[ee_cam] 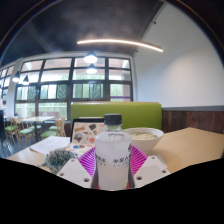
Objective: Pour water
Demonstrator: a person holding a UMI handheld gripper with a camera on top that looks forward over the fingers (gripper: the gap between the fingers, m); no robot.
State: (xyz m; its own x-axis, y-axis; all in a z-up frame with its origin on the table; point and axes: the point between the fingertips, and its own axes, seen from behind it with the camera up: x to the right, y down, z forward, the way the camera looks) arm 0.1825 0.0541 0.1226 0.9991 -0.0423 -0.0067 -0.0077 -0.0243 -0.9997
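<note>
Water bottle (pixel 112 150) held between gripper (pixel 113 170) fingers, above near bench (pixel 185 150).
Clamped on both sides by pink pads; white bowl (pixel 142 137) just beyond, right. Risks slipping or spilling past bowl if tilted quickly.

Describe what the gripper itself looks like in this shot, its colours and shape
The gripper shows as two pale, whitish fingers rising from the bottom of the view, angled slightly inward toward each other. Each of the jaws carries a bright magenta pad on its inner face. No cables, markings or sleeve can be seen in this view, and the hand holding the gripper is out of sight.
</note>
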